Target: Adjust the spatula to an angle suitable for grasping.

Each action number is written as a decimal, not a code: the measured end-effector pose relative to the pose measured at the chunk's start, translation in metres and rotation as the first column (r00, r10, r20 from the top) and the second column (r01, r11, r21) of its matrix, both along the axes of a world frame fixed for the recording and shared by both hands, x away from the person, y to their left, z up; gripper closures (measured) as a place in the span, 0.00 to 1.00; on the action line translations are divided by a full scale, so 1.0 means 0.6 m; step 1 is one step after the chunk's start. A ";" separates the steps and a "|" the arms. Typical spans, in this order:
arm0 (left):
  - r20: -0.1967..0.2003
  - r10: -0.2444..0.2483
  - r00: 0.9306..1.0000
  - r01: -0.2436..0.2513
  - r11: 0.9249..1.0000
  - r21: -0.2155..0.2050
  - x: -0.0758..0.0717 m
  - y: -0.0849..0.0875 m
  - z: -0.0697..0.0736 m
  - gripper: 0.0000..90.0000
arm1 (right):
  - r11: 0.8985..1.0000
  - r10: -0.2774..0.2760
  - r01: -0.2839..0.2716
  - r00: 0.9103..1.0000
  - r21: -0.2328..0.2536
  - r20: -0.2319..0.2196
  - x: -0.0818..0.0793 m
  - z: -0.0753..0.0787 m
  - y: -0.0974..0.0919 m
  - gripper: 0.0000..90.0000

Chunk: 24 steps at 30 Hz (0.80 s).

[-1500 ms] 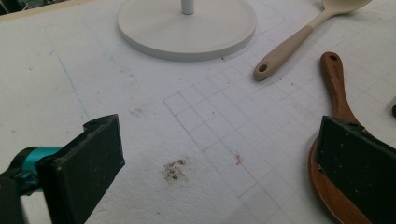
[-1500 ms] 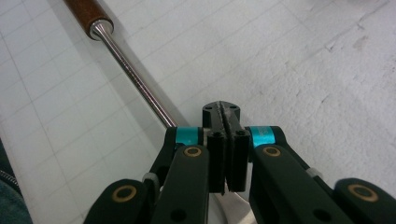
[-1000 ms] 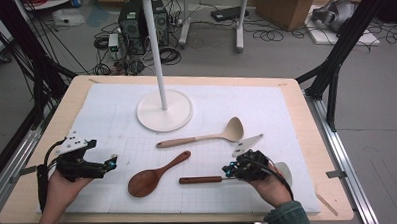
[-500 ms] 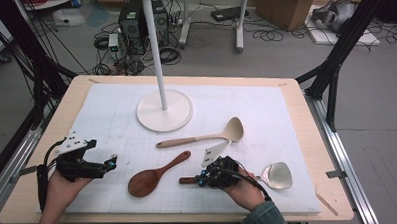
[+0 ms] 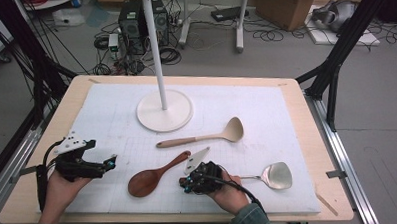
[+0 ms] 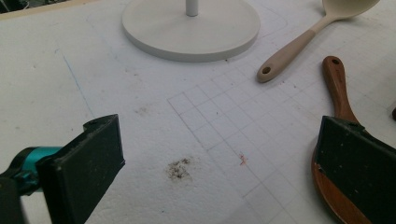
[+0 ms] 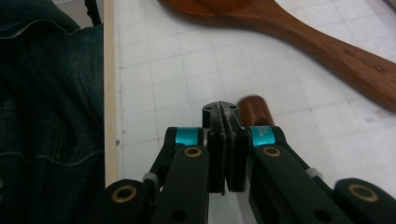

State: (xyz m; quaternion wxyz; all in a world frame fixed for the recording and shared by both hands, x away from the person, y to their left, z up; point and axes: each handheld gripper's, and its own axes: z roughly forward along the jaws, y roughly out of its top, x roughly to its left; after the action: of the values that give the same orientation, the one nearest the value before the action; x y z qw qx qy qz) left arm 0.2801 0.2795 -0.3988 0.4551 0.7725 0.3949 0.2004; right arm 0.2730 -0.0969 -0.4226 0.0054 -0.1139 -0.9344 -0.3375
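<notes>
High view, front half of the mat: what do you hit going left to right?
Left tongs → dark wooden spoon → right tongs → metal spatula.

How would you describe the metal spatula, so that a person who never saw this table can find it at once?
Start at the white lamp base on the white mat and go toward the mat's near right corner. The metal spatula lies there, to the right of the right gripper. It alone has a shiny flat silver blade; the pale ladle and the dark wooden spoon are not metal.
</notes>
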 end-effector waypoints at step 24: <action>0.005 0.017 1.000 -0.017 1.000 -0.009 0.001 0.008 0.001 0.02 | 0.997 -0.065 0.068 0.996 -0.047 0.057 0.019 -0.011 0.011 1.00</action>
State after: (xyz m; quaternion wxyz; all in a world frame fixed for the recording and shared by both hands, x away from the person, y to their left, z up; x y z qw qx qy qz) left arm 0.2806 0.2843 -0.3979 0.4580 0.7666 0.4011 0.2042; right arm 0.2844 -0.0905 -0.4294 -0.0346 -0.1358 -0.9378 -0.3175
